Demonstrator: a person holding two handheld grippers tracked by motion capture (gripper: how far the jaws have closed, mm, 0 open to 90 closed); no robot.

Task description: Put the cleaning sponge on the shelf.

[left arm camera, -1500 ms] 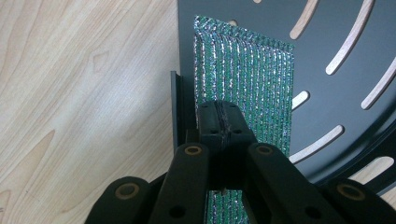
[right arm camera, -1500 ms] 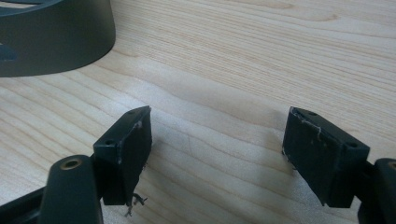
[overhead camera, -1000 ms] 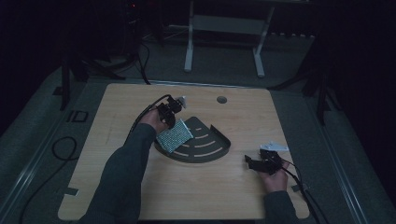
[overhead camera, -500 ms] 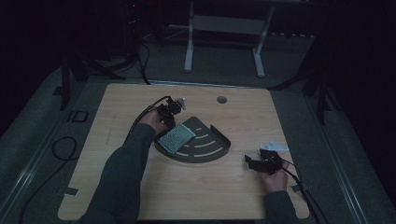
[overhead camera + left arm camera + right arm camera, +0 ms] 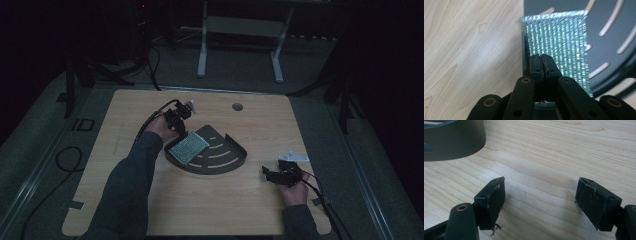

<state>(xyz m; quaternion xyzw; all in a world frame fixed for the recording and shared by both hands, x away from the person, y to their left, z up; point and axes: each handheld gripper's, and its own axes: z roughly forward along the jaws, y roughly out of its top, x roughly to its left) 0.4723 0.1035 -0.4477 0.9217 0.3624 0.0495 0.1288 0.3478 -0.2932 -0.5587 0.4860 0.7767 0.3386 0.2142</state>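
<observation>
The left gripper [image 5: 541, 58] has its jaws clenched on the near edge of a glittery mesh pad [image 5: 560, 42], though they have just been easing apart; the pad lies in the dark slotted tray [image 5: 227, 160] mid-bench. The right gripper [image 5: 540, 200] rests well apart, jaws released over bare pale wood bench [image 5: 240, 210]. A dim room surrounds it, with a white frame stand [image 5: 240, 30] behind.

Dim room, grey floor [image 5: 35, 165], white stand [image 5: 240, 30]
</observation>
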